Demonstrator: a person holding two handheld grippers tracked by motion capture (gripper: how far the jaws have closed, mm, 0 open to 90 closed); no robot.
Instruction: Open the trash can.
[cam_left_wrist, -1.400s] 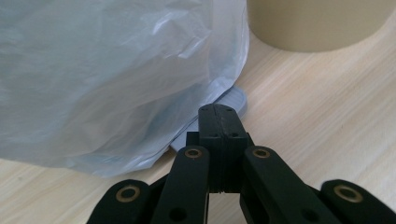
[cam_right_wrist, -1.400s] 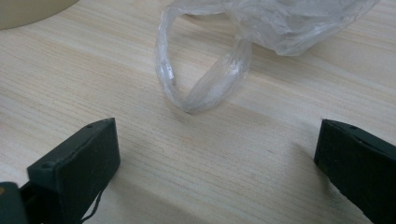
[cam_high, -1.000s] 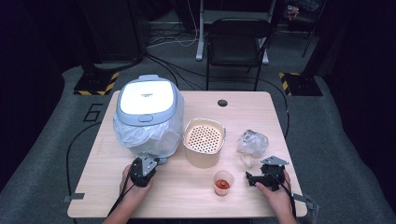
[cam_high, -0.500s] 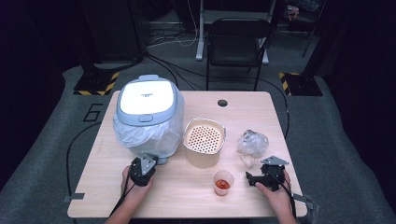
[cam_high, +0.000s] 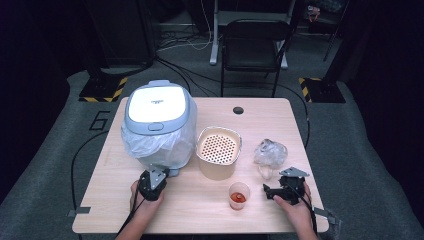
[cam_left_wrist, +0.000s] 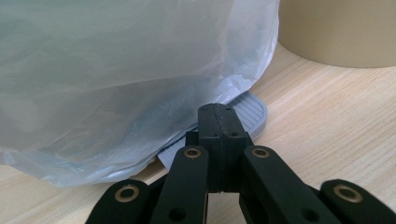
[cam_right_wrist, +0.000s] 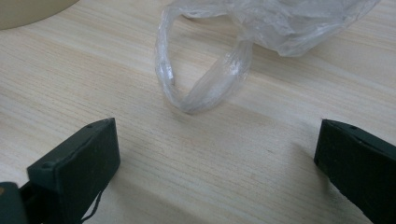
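Two hand-held grippers rest low on the pale wooden table (cam_high: 210, 210), each facing plastic.

From above, the left gripper (cam_high: 151, 183) sits just before the white-lidded grey cooker wrapped in a clear plastic bag (cam_high: 157, 127); its own view shows jaws pressed together, empty, near the cooker's ribbed foot (cam_left_wrist: 247, 112). The right gripper (cam_right_wrist: 215, 163) stands wide open, empty, facing the crumpled clear plastic bag's loop (cam_right_wrist: 205, 84) just ahead.

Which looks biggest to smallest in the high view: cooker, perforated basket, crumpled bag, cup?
1. Cooker, clearly the largest.
2. Basket.
3. Crumpled bag, smaller than the basket.
4. Cup, the smallest, though it sits nearest the camera.
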